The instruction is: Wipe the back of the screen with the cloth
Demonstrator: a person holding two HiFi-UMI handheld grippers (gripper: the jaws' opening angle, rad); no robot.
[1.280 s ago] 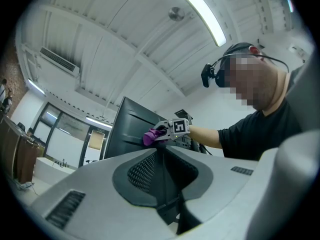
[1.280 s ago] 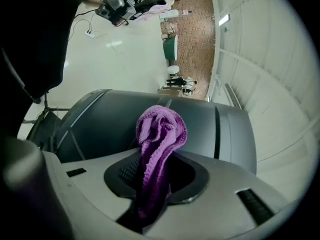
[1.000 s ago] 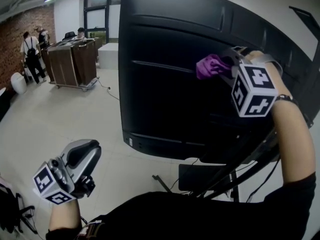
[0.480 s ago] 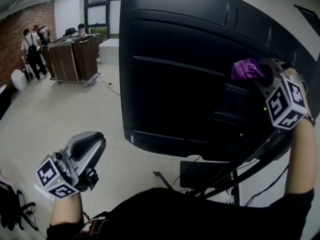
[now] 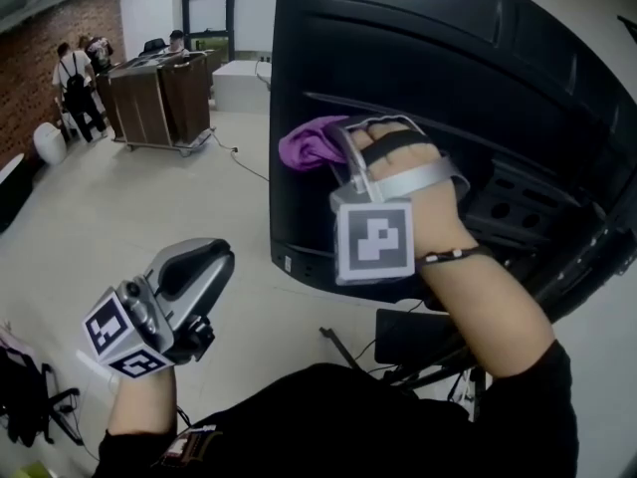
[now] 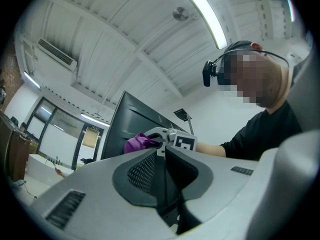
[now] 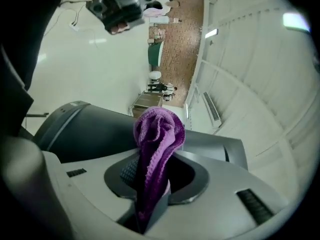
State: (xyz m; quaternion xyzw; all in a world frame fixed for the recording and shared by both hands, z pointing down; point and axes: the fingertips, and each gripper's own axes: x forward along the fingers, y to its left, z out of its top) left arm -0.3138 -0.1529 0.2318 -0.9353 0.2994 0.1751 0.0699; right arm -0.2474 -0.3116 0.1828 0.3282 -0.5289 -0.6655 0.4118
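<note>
— Who has the cloth, and how?

— The right gripper (image 5: 340,145) has it; its jaws are closed down on the purple cloth (image 5: 311,143), which is pinched in a fold between the pads and bulges out past the tips as a soft wad; the right gripper view shows this plainly.

— And where is the screen?

— The screen (image 5: 468,78) stands upright with its black back toward the person; the wad is at that back's left-hand edge, about halfway up, partly over the panel and partly out past it against the floor (image 5: 149,187) beyond; whether it presses on the plastic there I cannot tell.

— So which way does the work lie?

— To the person's right; the panel's long axis runs sideways away from the cloth, so nearly all of the back stretches rightward, and also above and below, from where the wad is; I judge the next stroke has to travel inward along that length, not farther left, where there is only air.

— Could the other hand help?

— Hardly; the left gripper (image 5: 189,267) hangs low at the person's left, well apart from the screen, its jaws closed together on nothing; the right one is much the nearer, and it alone carries the cloth.
</note>
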